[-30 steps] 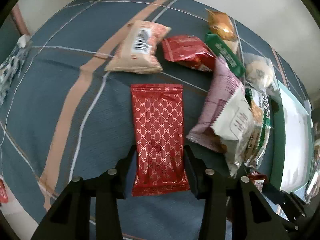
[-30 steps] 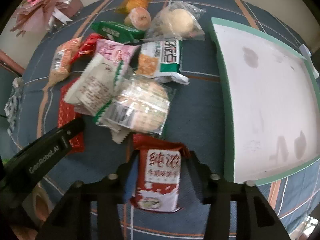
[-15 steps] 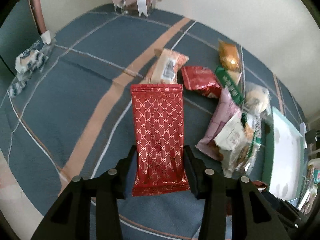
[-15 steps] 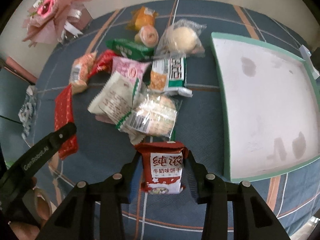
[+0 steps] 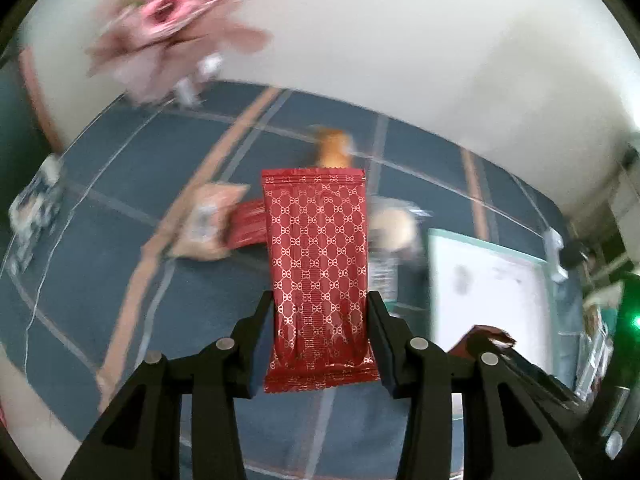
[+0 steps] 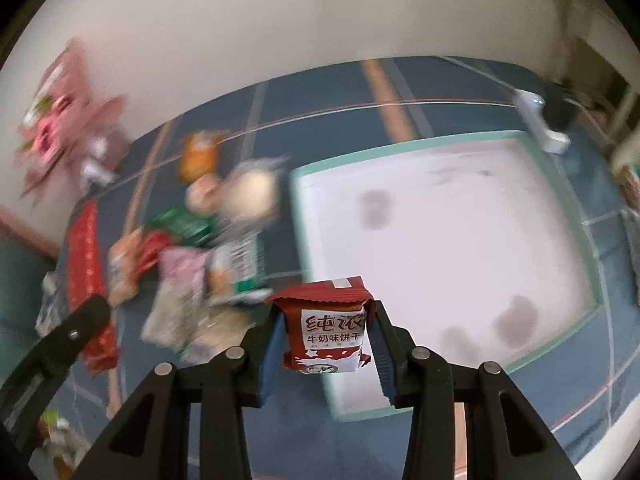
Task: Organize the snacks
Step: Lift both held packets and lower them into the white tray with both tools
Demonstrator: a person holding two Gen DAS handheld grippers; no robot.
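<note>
My left gripper [image 5: 320,320] is shut on a long red patterned snack packet [image 5: 318,264], held up in the air above the blue plaid tablecloth. My right gripper [image 6: 326,328] is shut on a small red-and-white biscuit pack [image 6: 330,332], which hangs over the near left corner of the white tray with a green rim [image 6: 298,200]. The same tray [image 5: 492,280] shows at the right in the left wrist view. The remaining snack pile [image 6: 200,240] lies blurred on the cloth left of the tray. The left gripper with its red packet [image 6: 86,280] appears at the left of the right wrist view.
A pink flower bouquet [image 5: 168,36] stands at the table's far left by the wall. A white device [image 6: 540,124] sits beyond the tray's far right corner. A patterned packet [image 5: 36,208] lies near the table's left edge. Blue cloth [image 5: 120,184] shows left of the pile.
Both grippers lifted their packets off the table and rose. The right gripper carried the biscuit pack rightwards over the tray's corner. Both views tilted up toward the wall.
</note>
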